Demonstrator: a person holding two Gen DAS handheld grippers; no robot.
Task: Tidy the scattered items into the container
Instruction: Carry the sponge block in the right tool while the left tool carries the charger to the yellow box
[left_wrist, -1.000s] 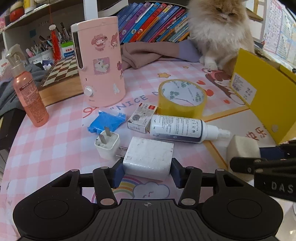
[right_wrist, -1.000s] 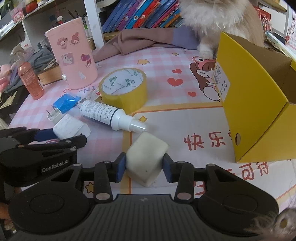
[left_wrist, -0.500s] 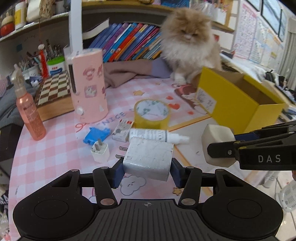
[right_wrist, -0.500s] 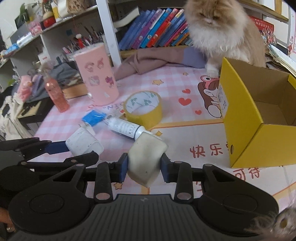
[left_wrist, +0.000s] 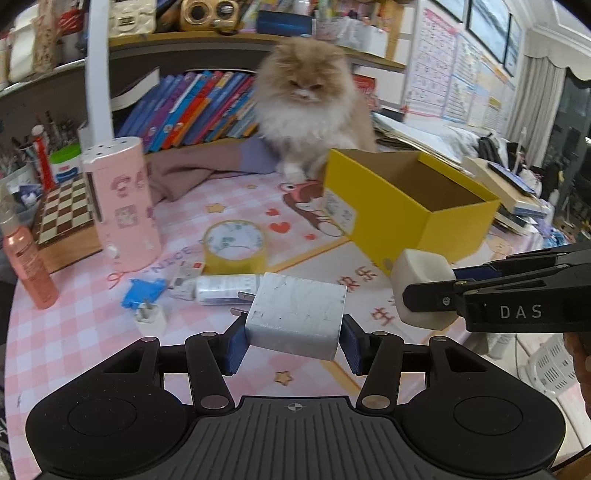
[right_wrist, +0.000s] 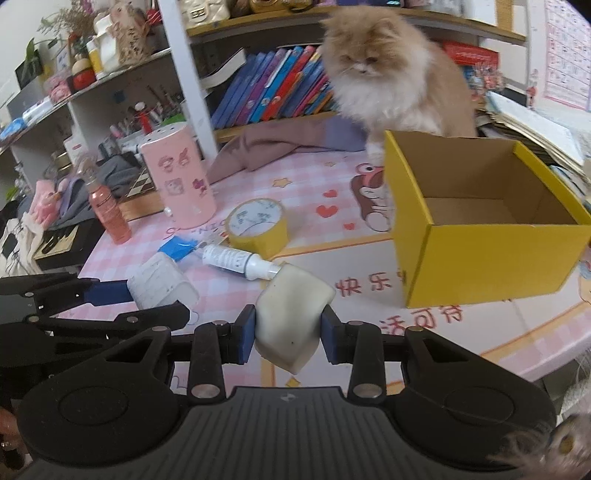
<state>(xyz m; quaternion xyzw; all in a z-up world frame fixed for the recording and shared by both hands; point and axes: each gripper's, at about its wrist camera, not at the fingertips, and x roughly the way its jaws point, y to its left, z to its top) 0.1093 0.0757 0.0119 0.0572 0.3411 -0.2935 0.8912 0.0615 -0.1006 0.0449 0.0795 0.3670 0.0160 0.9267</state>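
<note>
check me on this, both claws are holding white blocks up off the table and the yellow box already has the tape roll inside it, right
Not quite. The yellow box is empty: the right wrist view shows its bare cardboard floor. The tape roll lies on the table, left of the box. The rest holds: the left claw grips a white charger and the right claw an off-white block, both lifted.

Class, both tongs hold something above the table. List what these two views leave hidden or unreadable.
- Box floor: left view, near wall hides it.
- White bottle: left view, held charger covers its nozzle end.
- Bottle label print: right view, too small.
- Small plug: right view, left tongs block it.
</note>
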